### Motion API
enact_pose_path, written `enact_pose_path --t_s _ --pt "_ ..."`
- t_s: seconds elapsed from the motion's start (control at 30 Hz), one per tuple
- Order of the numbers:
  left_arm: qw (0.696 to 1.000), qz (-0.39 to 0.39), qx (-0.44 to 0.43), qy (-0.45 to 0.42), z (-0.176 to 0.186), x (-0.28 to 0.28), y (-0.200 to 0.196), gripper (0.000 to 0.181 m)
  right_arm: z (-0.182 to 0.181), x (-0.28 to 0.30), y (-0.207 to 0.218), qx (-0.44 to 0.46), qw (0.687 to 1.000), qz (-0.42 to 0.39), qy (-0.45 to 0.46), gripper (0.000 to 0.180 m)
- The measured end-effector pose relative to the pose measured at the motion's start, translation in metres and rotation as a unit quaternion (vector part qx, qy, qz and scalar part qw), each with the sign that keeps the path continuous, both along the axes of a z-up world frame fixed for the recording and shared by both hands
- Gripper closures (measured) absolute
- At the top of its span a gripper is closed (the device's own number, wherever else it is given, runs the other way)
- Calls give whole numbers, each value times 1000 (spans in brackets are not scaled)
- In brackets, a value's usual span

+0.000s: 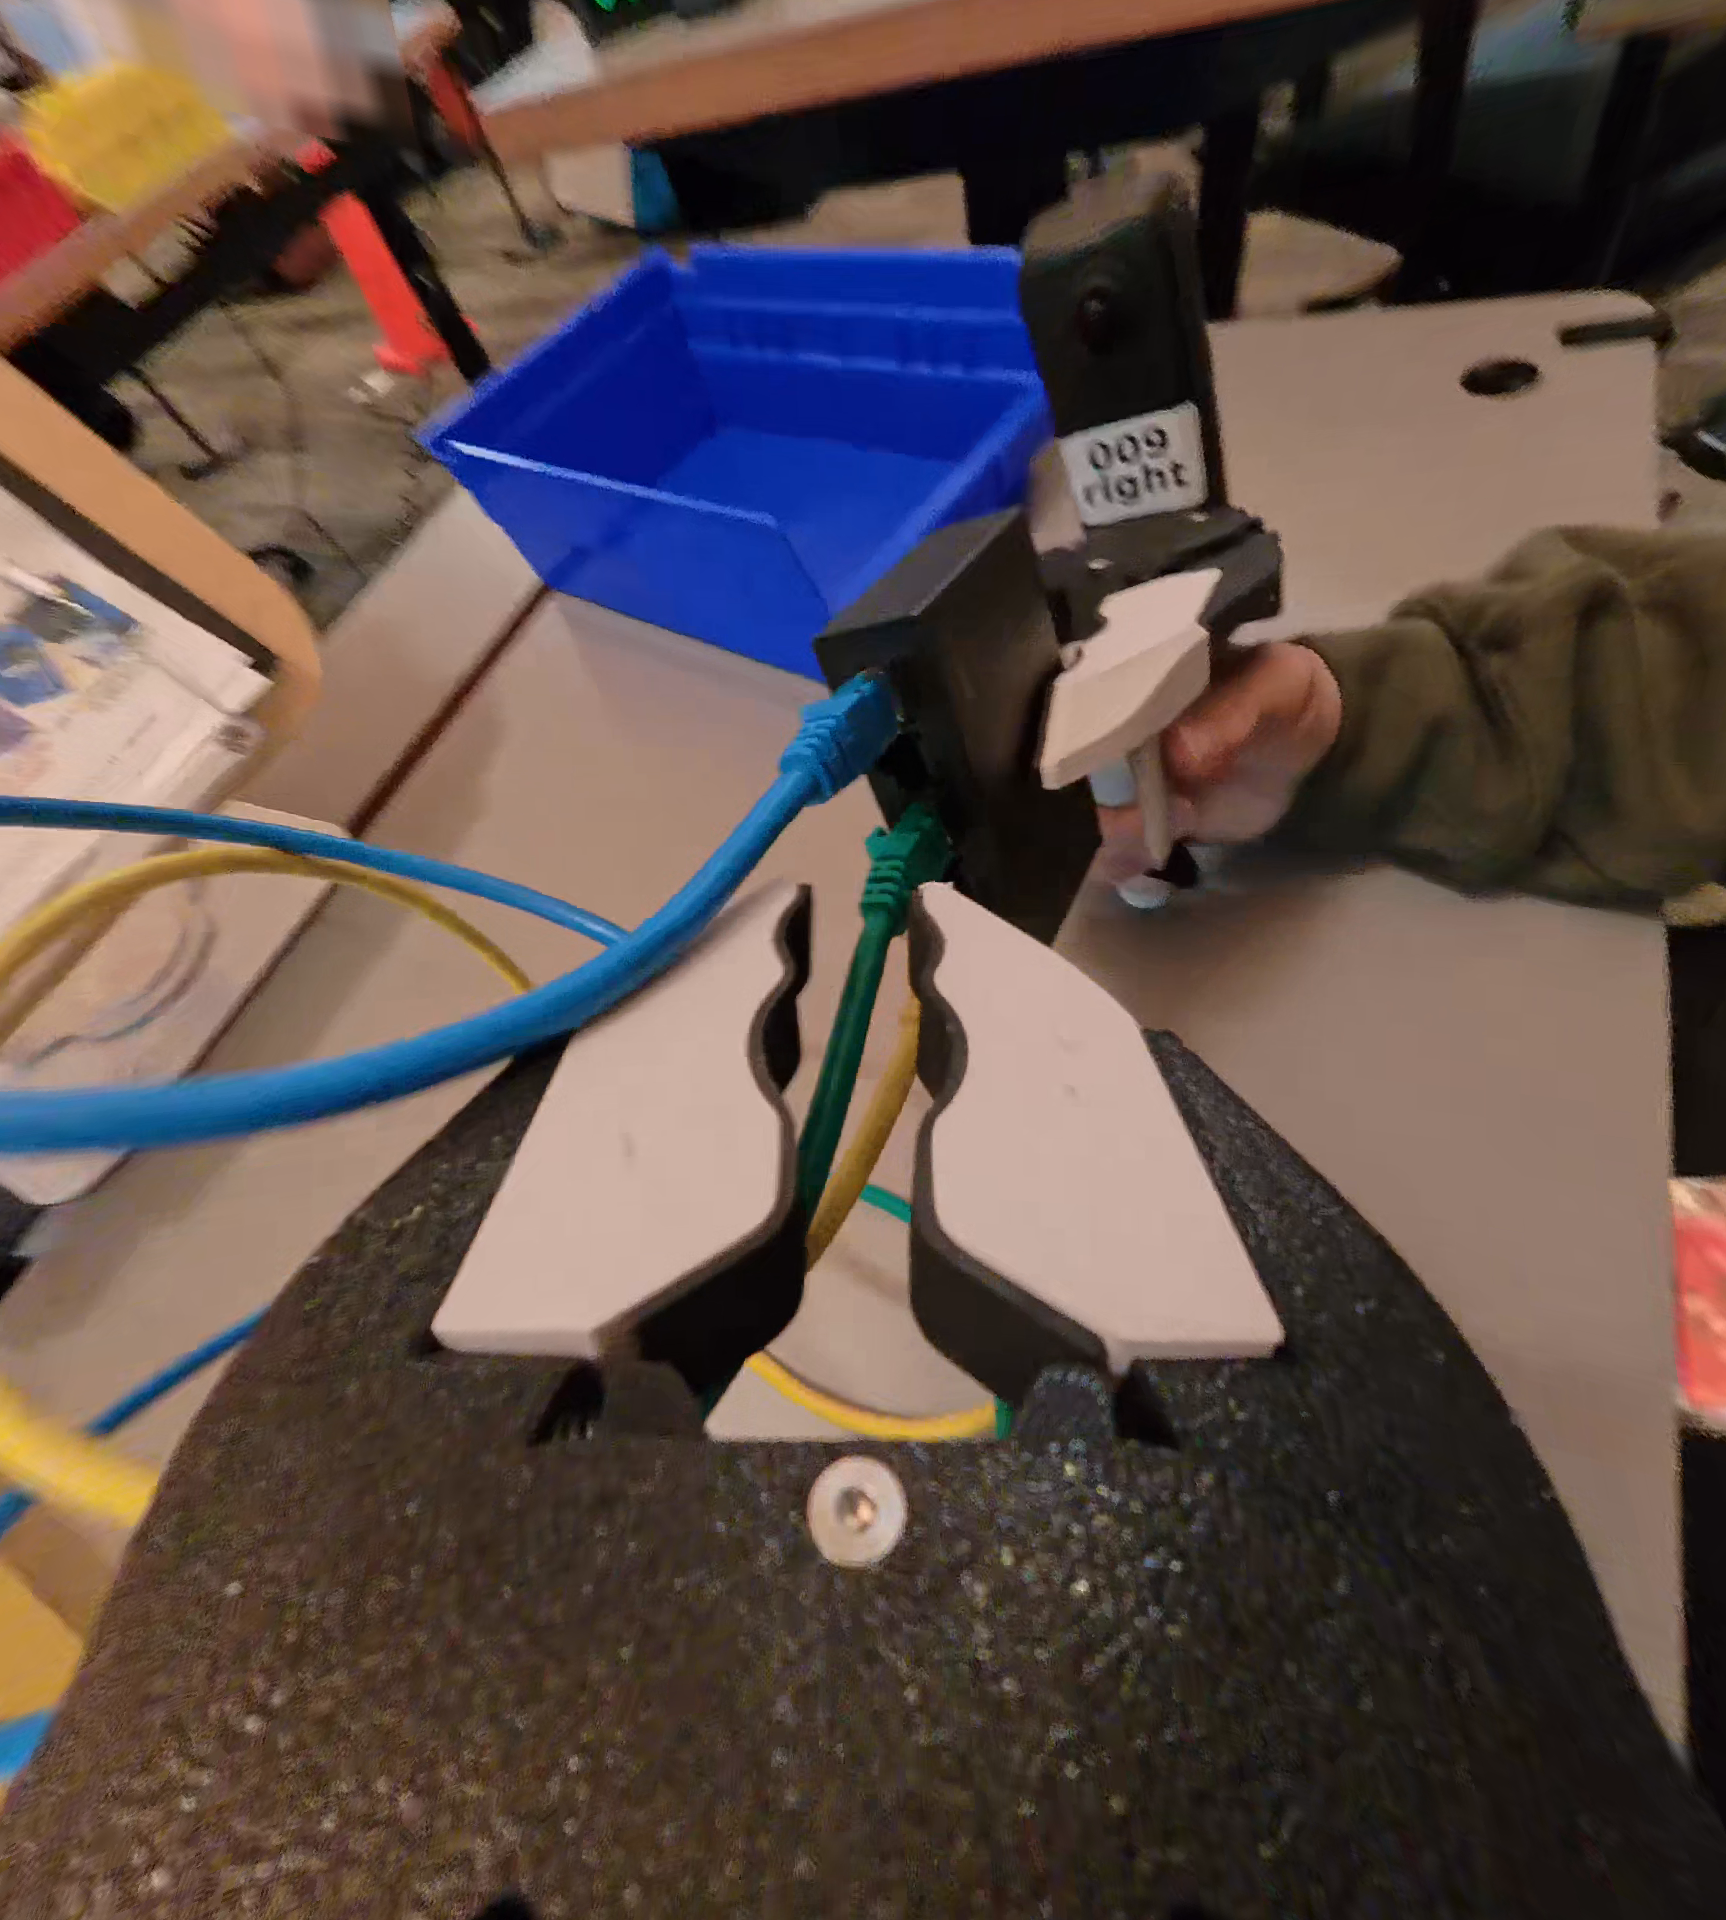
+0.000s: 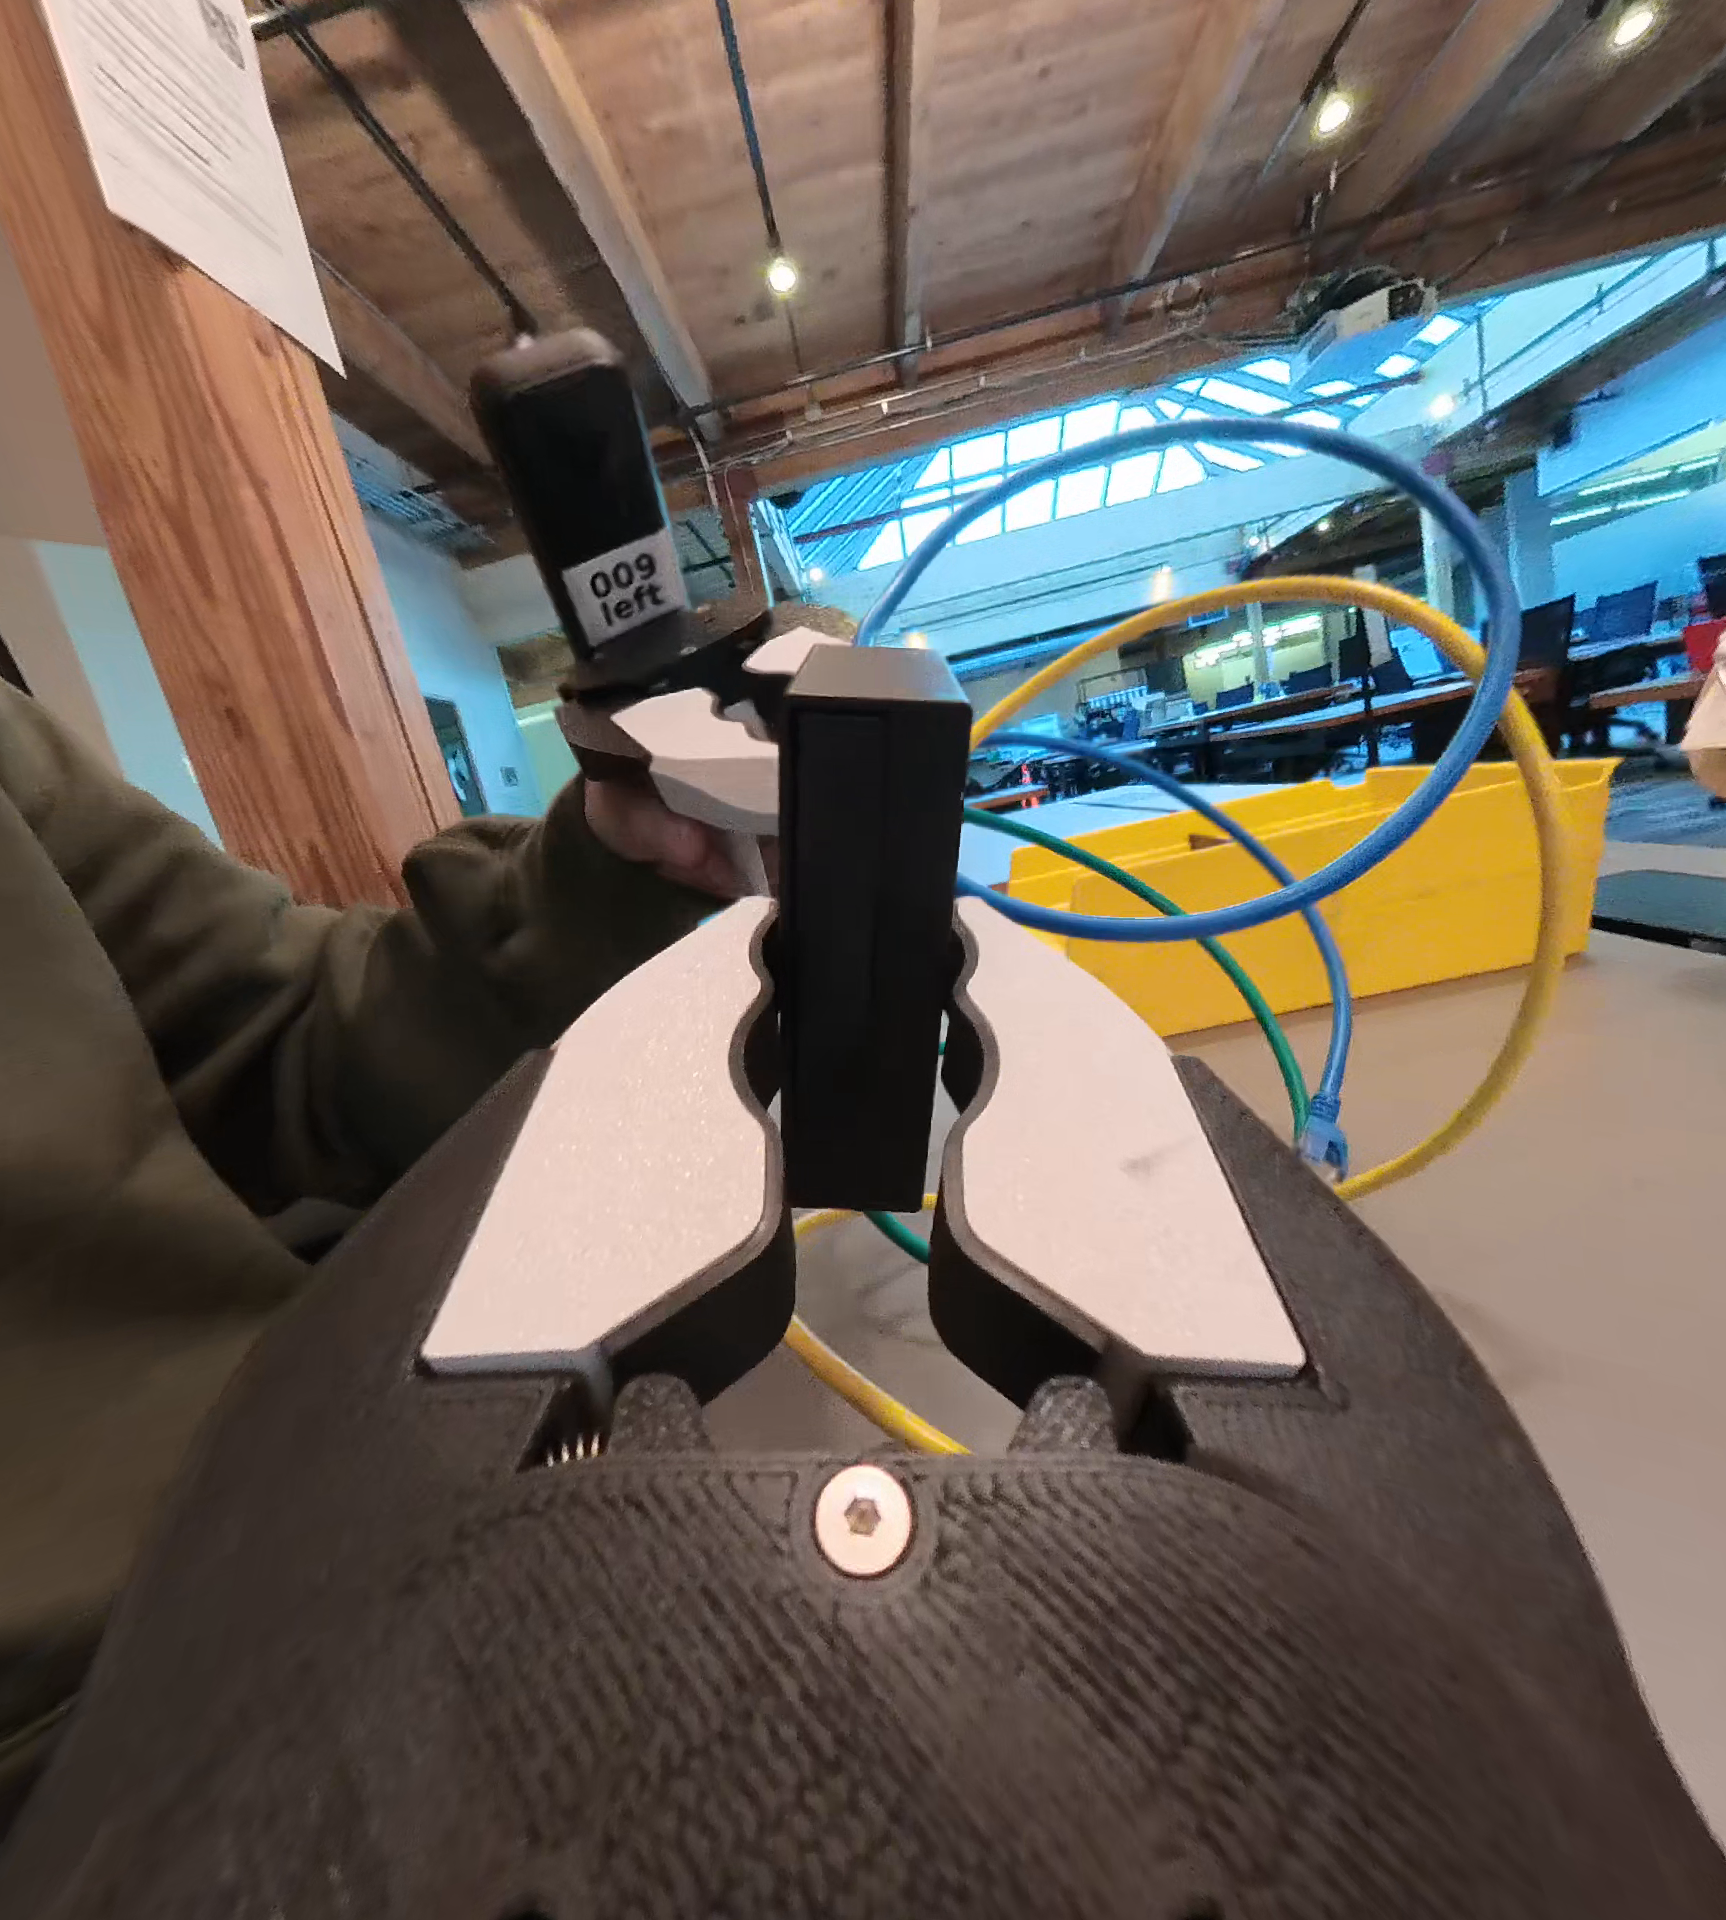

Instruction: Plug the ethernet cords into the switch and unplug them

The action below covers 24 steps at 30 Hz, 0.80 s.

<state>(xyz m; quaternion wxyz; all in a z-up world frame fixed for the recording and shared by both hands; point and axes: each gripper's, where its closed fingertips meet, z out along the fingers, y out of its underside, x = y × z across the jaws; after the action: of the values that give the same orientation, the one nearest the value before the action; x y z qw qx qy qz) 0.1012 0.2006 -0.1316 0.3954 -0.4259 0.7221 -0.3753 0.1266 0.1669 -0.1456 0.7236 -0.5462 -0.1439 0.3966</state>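
1. Two cords sit plugged into the black switch point(image 1: 973, 717), which is held off the grey table point(image 1: 1358, 1091) and stood on end: the blue cord point(image 1: 485, 1029) in an upper port, the green cord point(image 1: 843, 1039) in a lower one.
2. The right gripper point(image 2: 864, 997) has its jaws closed on the switch body, one finger on each broad side, as its own wrist view shows plainly.
3. The left gripper point(image 1: 859, 935) straddles the green cord just behind its plug, jaws parted a narrow way. Whether the pads touch the cord cannot be told from here.
4. A yellow cord point(image 2: 1524, 790) loops free over the table, and a loose blue plug point(image 2: 1321, 1143) hangs near it, both apart from the switch.
5. A blue bin point(image 1: 734, 457) stands behind the switch. A yellow bin point(image 2: 1306, 883) sits further along the table.
6. The step looks to be the handling of the green plug. It should go best with the grip closed on the plug's boot rather than the cord, the latch tab pressed before any pull, and the force kept in line with the port while the right gripper braces the switch.
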Motion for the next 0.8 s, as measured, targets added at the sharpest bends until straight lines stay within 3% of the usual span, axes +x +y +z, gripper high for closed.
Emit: enact_pose_path --t_s 0.17,0.27,0.33,0.53,0.67,0.8 --pt "982 67 7 -175 53 -25 5 130 19 28 -8 28 998 -40 43 152" --pt "955 104 -52 -274 74 -58 13 129 33 42 -15 45 996 -69 40 152" --pt "952 134 -82 -264 55 -73 29 129 53 47 -22 66 994 -82 41 152" --pt "965 192 -131 -121 -55 -87 62 125 131 56 -25 89 988 -120 -34 151" --pt "965 189 -151 -100 -81 -85 63 125 206 77 -26 97 980 -149 -94 152" --pt "967 181 -159 -86 -87 -84 62 124 288 125 -39 109 957 -232 -139 152"
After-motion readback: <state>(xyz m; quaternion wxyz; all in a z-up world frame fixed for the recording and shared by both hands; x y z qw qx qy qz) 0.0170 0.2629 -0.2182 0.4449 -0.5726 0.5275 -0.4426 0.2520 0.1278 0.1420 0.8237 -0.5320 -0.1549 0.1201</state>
